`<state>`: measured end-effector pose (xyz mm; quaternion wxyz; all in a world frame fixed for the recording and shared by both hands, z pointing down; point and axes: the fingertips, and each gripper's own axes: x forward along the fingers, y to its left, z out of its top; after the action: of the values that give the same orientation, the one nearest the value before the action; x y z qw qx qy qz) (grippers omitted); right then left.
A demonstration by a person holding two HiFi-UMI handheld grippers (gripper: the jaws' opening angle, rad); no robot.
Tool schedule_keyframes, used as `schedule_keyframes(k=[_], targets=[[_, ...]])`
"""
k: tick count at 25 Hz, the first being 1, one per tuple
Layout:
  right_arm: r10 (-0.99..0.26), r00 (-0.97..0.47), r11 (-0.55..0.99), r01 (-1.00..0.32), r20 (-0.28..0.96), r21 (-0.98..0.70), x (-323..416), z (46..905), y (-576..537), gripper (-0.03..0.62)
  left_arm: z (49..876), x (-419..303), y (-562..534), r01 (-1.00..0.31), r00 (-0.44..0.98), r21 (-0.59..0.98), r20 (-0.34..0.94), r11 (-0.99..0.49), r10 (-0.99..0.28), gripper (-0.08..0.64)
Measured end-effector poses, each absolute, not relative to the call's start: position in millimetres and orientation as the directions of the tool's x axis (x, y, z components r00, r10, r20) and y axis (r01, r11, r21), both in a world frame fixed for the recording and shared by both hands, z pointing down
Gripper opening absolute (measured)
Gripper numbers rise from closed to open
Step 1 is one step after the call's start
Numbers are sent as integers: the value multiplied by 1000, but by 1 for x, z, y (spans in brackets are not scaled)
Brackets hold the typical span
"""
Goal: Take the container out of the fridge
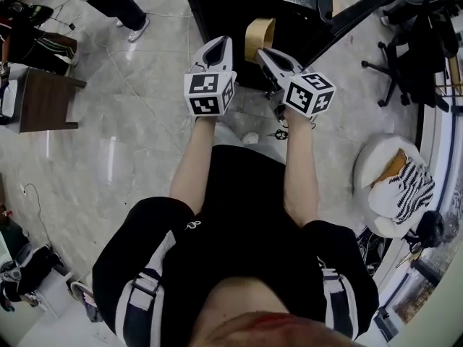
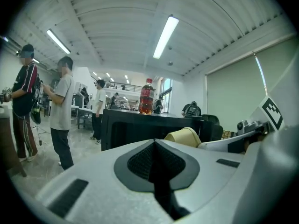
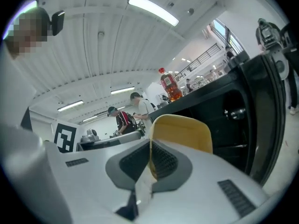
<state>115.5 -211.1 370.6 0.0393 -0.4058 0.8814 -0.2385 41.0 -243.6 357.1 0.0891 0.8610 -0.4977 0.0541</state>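
the right gripper [image 1: 269, 56] had its jaws pinched on the thin wall of the tan container [image 1: 259, 37]. its own view showed the yellowish rim rising just past the pads, so the grip seemed to be on one edge, which let the container hang free at 12 o'clock of the jaws.

the container sat just in front of the black fridge [image 1: 239, 6], close to its face and not inside it as far as i could tell. from the head view it looked lifted clear, with nothing under it but floor. what looked like the fridge's open door [image 3: 270, 101] stood at 3 o'clock in the right gripper view. that would explain why the person stood square to the opening with both arms out.

the left gripper [image 1: 215, 48] hung just beside the right one, at its 9 o'clock, jaws pressed together with nothing between them. i took it for a spare hand kept near in case the pinch slipped, since an edge grip on a light cup can twist.

a bottle [image 2: 146, 96] of reddish drink stood upright on top of the fridge, well away from the work.
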Motion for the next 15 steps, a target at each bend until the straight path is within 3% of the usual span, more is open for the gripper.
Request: schedule_keyframes(k=[15], targets=[[-777, -630, 598, -742, 10, -303, 145, 353, -212, 17, 340, 60, -237, -848, 530, 90, 124, -523, -839, 8]])
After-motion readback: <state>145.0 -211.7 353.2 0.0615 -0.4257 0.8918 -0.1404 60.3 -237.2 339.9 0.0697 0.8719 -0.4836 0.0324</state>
